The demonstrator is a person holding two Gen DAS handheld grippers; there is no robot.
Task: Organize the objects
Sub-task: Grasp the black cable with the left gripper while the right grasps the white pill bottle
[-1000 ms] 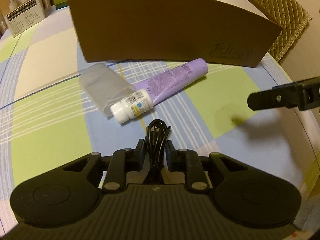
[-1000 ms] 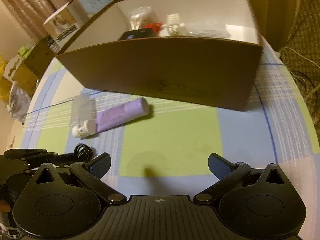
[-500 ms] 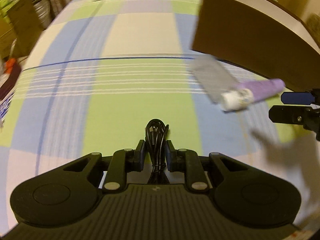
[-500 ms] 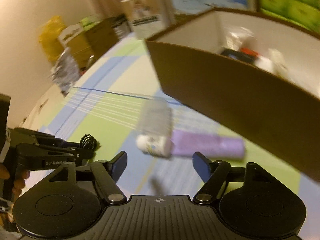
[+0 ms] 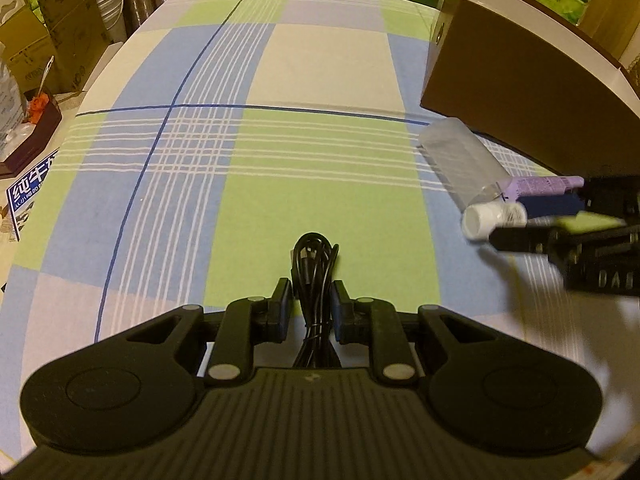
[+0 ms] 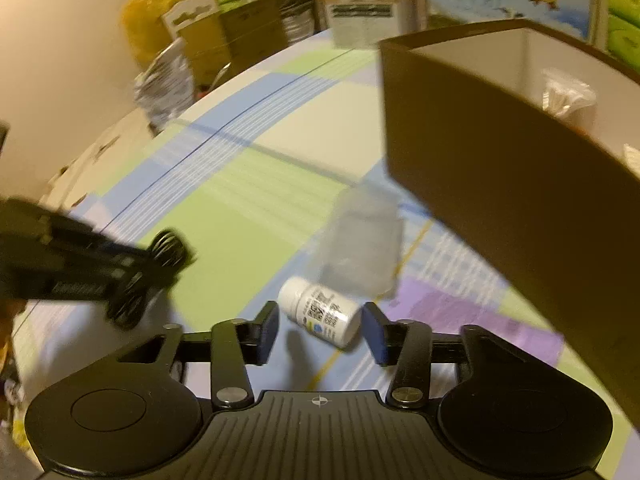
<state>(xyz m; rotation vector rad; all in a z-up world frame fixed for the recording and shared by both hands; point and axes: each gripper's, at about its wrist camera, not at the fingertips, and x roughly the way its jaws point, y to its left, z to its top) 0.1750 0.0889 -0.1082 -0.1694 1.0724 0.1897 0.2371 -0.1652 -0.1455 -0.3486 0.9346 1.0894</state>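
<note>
White bottle (image 6: 320, 316) lay between the parted fingers of the right gripper (image 6: 320, 330); left gripper (image 5: 311, 310) clamped a coiled black cable (image 5: 314, 268).

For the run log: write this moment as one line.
left hand-held gripper: shut on cable | right hand-held gripper: open around bottle | box: behind

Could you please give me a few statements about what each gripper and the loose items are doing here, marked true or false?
1. The left gripper is shut on the coiled black cable. True.
2. The right gripper has empty, open jaws on either side of the white bottle. True.
3. The white bottle stands upright. False: it lies on its side on the tablecloth.
4. The purple tube is inside the brown box. False: it lies on the cloth outside it.
</note>
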